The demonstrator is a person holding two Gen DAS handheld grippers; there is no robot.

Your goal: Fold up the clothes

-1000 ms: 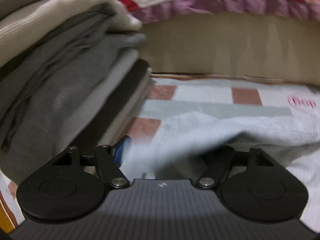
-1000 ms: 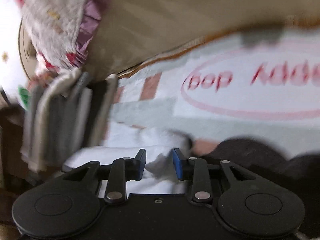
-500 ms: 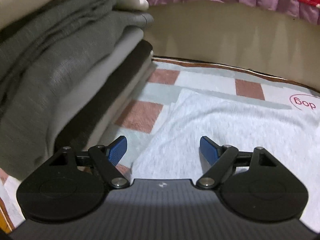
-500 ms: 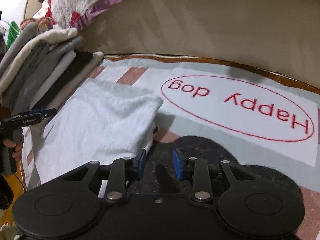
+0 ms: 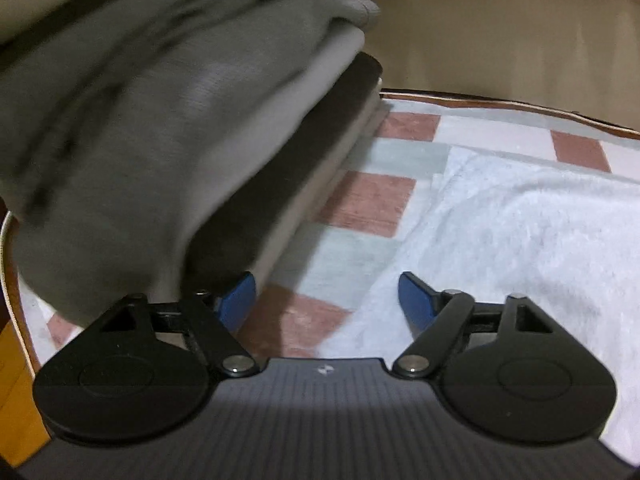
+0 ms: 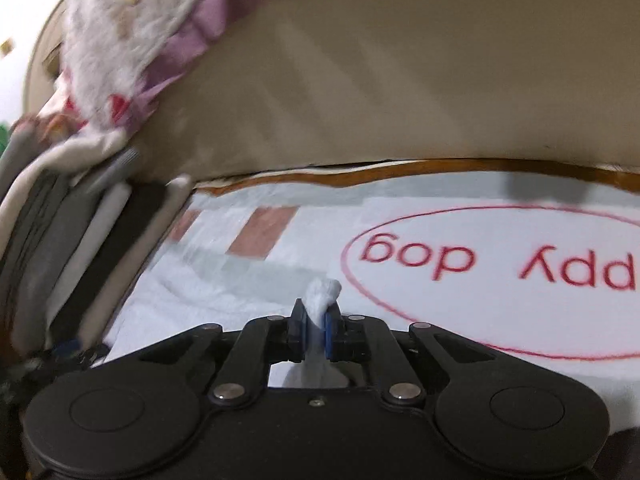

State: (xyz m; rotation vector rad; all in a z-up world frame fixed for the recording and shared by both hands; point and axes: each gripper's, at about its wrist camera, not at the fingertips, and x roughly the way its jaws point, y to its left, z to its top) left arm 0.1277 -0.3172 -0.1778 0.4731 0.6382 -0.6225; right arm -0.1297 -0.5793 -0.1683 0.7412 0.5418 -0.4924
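Observation:
A fluffy white garment (image 5: pixel 520 240) lies flat on the checked mat (image 5: pixel 372 208). My left gripper (image 5: pixel 326 298) hangs wide over the garment's left edge, jaws closing a little, nothing between the blue pads. Its left finger is close beside the base of a tall stack of folded grey, white and black clothes (image 5: pixel 140 140). In the right wrist view, my right gripper (image 6: pixel 316 328) is closing, pads pressed on a pinched corner of the white garment (image 6: pixel 322 294), a tuft poking out above them. The rest of that garment (image 6: pixel 224 300) spreads to the left, with the stack (image 6: pixel 72 248) beyond.
The mat (image 6: pixel 480 240) carries a red oval with "Happy dog" lettering. A beige upright panel (image 6: pixel 400 80) rises behind the mat's brown edge. A quilted cover with purple trim (image 6: pixel 132 40) hangs over it at the upper left. Orange floor (image 5: pixel 16 400) shows at the far left.
My right gripper has shut on a corner of the white garment, which it stood open beside before. The left gripper has drifted left and lower, closer to the stack.

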